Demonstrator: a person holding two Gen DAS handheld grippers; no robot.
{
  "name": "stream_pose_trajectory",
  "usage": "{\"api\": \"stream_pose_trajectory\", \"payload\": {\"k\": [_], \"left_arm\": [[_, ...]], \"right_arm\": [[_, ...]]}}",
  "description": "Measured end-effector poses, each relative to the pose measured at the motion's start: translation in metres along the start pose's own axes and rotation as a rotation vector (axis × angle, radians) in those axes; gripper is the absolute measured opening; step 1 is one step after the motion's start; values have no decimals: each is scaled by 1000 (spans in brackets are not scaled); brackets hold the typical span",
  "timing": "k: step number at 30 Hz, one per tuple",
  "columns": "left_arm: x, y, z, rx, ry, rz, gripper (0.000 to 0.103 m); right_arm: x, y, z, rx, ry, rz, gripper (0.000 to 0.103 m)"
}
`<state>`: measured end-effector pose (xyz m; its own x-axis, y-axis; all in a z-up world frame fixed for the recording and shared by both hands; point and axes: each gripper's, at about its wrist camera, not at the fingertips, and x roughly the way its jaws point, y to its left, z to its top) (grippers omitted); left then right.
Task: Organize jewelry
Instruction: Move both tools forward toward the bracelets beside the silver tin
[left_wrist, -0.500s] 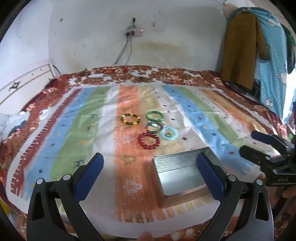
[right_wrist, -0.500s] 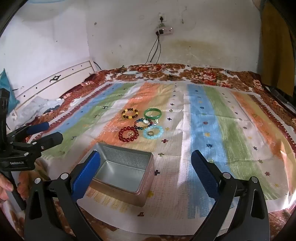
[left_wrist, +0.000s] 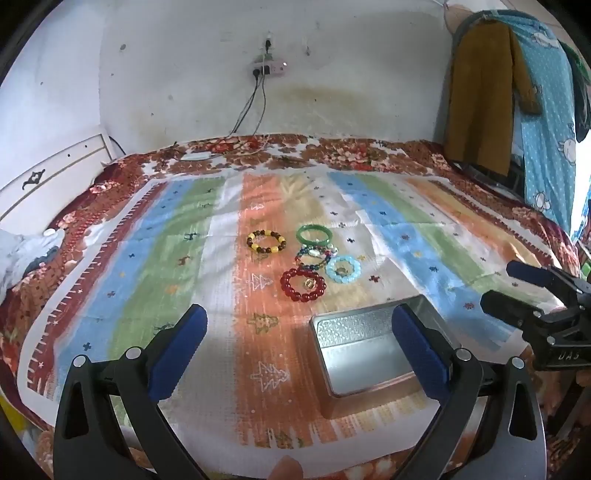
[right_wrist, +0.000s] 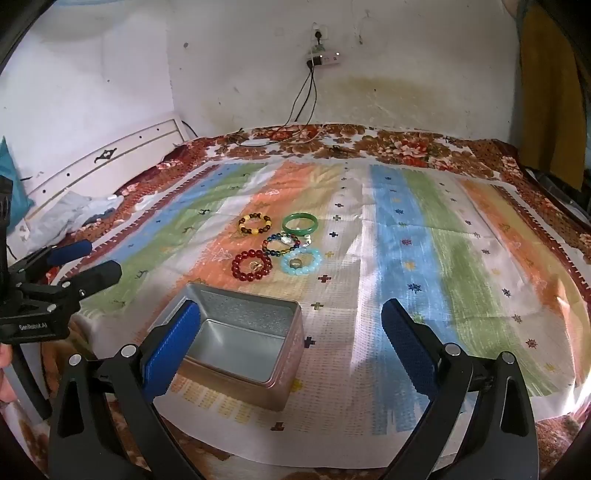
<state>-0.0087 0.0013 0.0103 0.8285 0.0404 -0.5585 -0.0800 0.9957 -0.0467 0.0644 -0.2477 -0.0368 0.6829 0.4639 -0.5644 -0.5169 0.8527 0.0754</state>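
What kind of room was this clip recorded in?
Most likely a bedroom: the work surface is a bed with a floral bedspread under a striped cloth, a white headboard at one side, and clothes hanging by the wall.

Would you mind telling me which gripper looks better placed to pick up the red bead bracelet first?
Probably the left gripper: the red bead bracelet lies almost straight ahead between its open fingers over bare cloth. From the right gripper, also open, the metal tin stands between it and the bracelet.
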Motion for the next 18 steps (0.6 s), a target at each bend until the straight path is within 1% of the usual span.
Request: {"api": "stream_pose_trajectory", "payload": {"k": [5,8,9,14,15,18], "left_arm": [[10,-1,-4,4,8,-29,98],[12,-3,-5,12,17,-17,98],[12,-4,-5,12,18,-8,98],[11,-3,-5,11,19,12,98],[12,-4,-6,14,21,10,98],[12,-4,-5,17,26,5,98]], "right_arm": [[4,-3,-1,-1,2,1,99],[2,0,0,-2,5,-2,99],[2,-10,-3,-4,5,-1,99],[2,-14,-4,-7,8,-1,99],[6,-4,-4,-12,12,-9,99],[7,-2,-2,-11,23,-12,99]]}}
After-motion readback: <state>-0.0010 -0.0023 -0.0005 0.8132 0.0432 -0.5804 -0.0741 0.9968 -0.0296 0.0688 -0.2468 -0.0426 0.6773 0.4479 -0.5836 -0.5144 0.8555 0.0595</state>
